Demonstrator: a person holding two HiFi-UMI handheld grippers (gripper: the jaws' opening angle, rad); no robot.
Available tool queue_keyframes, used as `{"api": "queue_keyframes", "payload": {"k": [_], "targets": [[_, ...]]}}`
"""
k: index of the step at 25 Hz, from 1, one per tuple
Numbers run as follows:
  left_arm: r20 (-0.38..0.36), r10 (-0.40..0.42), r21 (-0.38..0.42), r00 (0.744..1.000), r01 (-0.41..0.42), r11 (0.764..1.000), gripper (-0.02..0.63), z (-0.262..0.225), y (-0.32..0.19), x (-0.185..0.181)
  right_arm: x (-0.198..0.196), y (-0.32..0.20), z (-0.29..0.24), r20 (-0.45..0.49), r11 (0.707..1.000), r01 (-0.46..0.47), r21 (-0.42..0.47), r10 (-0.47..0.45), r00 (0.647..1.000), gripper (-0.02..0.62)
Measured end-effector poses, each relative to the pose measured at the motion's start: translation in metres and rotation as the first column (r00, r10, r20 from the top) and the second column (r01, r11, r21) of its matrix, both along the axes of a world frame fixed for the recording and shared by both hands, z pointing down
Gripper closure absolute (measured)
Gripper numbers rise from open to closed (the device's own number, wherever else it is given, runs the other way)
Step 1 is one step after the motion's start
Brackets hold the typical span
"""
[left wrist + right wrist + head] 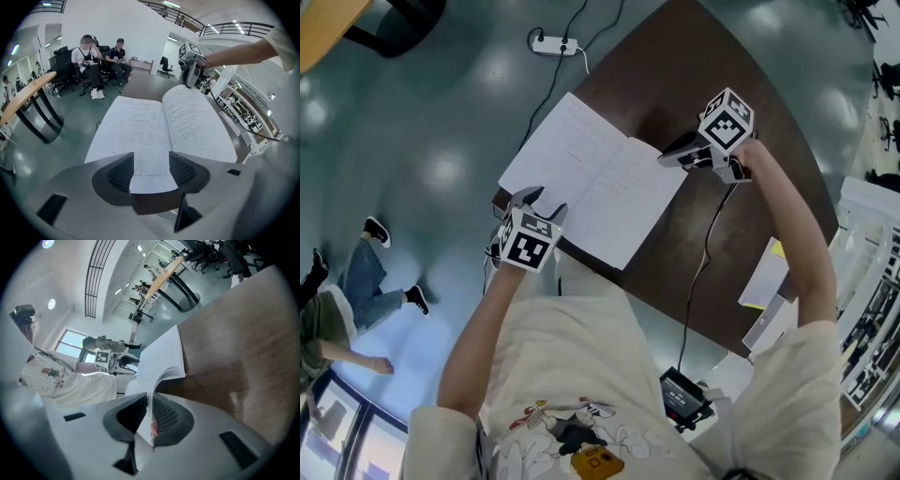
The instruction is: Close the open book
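An open book (591,183) with white printed pages lies on the dark brown table (722,75), its near corner at the table's edge. My left gripper (539,202) hangs over that near-left corner. In the left gripper view its jaws (151,171) stand open, and the left page's near edge (154,126) shows past them, untouched. My right gripper (667,155) is at the book's right edge. In the right gripper view it (150,416) is shut on the edge of a right-hand page (161,357), which curves up off the table.
Loose papers (764,277) lie near the table's right edge. A black cable (705,253) runs down to a black device (684,398) by my body. A power strip (555,44) lies on the floor. People sit in the room (93,61).
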State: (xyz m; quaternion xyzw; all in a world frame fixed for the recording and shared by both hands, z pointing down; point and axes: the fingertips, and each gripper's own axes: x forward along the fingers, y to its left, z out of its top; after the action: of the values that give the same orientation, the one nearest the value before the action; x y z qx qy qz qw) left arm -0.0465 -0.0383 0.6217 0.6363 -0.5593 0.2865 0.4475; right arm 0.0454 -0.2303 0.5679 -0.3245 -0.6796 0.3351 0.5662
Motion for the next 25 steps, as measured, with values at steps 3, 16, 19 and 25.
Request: {"api": "queue_keyframes", "payload": {"k": [3,16,19,25], "targets": [[-0.034,0.016,-0.036,0.999,-0.018,0.999,0.376,0.01,0.006,0.006,0.0,0.002,-0.003,0.002,1.0,-0.014,0.004,0.014,1.0,0.551],[-0.081,0.037,-0.046,0.996,-0.04,0.998,0.376,0.017,0.013,0.015,-0.028,0.003,-0.013,0.003,0.998,-0.053,0.031,0.053,0.999,0.541],[-0.081,0.016,-0.041,0.997,-0.02,0.999,0.376,0.011,0.015,0.011,-0.033,0.004,-0.015,0.0,0.998,-0.047,0.047,0.047,0.999,0.54],[-0.081,-0.005,0.032,0.997,0.007,0.999,0.376,-0.025,0.022,-0.004,-0.042,0.005,-0.011,-0.028,0.995,-0.055,0.087,0.058,0.998,0.537]]}}
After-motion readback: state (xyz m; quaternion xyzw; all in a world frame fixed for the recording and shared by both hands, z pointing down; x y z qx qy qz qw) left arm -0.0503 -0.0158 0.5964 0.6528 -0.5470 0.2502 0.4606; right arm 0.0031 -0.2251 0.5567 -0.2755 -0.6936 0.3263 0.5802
